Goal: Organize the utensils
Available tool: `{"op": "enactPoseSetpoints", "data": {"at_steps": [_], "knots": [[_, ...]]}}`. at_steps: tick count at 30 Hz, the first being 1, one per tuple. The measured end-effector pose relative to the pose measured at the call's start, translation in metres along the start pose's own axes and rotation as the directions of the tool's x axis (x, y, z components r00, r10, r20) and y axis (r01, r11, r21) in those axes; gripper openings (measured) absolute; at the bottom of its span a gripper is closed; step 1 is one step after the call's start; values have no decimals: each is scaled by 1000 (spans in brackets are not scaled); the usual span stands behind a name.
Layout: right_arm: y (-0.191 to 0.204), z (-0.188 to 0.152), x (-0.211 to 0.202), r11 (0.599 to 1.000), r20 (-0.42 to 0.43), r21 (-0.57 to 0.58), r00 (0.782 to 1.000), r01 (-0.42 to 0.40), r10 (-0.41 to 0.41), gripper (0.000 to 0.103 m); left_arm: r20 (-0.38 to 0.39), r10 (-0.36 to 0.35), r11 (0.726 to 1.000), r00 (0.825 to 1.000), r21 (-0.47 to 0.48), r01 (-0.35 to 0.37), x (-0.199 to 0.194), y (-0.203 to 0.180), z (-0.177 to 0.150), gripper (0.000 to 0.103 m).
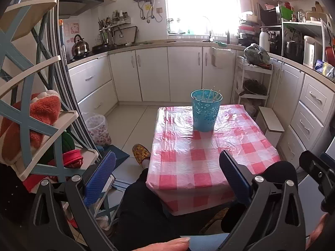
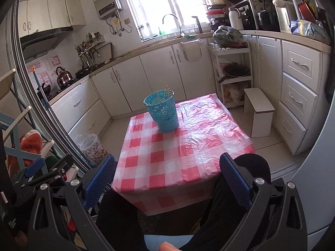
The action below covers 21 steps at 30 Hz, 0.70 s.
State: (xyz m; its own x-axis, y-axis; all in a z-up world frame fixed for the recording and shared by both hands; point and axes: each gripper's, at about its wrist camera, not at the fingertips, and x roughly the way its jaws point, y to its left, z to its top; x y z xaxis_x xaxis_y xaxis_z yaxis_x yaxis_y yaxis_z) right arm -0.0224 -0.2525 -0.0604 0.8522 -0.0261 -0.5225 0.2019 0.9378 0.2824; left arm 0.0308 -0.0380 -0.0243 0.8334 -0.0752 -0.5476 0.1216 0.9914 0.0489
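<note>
At the far left of the left wrist view stands a blue-and-cream rack (image 1: pixel 27 96) with an orange plush item (image 1: pixel 41 115) on one shelf and a red item (image 1: pixel 72 158) on the shelf below. To its right, on the floor, sits a patterned waste bin (image 1: pixel 98 129) lined with a clear bag. The left gripper (image 1: pixel 167 171) is held low and back from the tabletop; its jaws are spread wide and hold nothing, with the blue pads (image 1: pixel 100 177) well apart. Between them lies the tabletop (image 1: pixel 209 156), covered in a red-and-white checked plastic cloth. A turquoise perforated cup (image 1: pixel 205 113) stands upright near the far edge of the tabletop, and the utensils (image 1: pixel 211 95), thin pale sticks, stand inside it with their tips above the rim. Their exact type cannot be told. A white stool (image 1: pixel 271 123) stands on the floor just beside the tabletop's right edge.

In the right wrist view, the waste bin (image 2: pixel 92 148) is at the left, the cup (image 2: pixel 163 113) stands on the far left part of the tabletop (image 2: pixel 178 156), and the stool (image 2: pixel 259 110) is at the right. The right gripper (image 2: pixel 167 171) is also held back from the tabletop, jaws wide and holding nothing. The person's dark-clad legs (image 2: pixel 240 188) show below the near edge.
</note>
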Motion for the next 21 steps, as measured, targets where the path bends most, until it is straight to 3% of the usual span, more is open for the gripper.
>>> {"op": "enactPoseSetpoints", "data": {"at_steps": [8, 21], "knots": [[10, -20, -33, 1000, 92, -9, 996, -22, 23, 96, 44, 28, 999, 999, -30, -27, -28, 6, -12, 95], [19, -33, -55, 998, 135, -53, 990, -36, 43, 96, 57, 20, 997, 998, -72, -16, -44, 15, -20, 95]]}}
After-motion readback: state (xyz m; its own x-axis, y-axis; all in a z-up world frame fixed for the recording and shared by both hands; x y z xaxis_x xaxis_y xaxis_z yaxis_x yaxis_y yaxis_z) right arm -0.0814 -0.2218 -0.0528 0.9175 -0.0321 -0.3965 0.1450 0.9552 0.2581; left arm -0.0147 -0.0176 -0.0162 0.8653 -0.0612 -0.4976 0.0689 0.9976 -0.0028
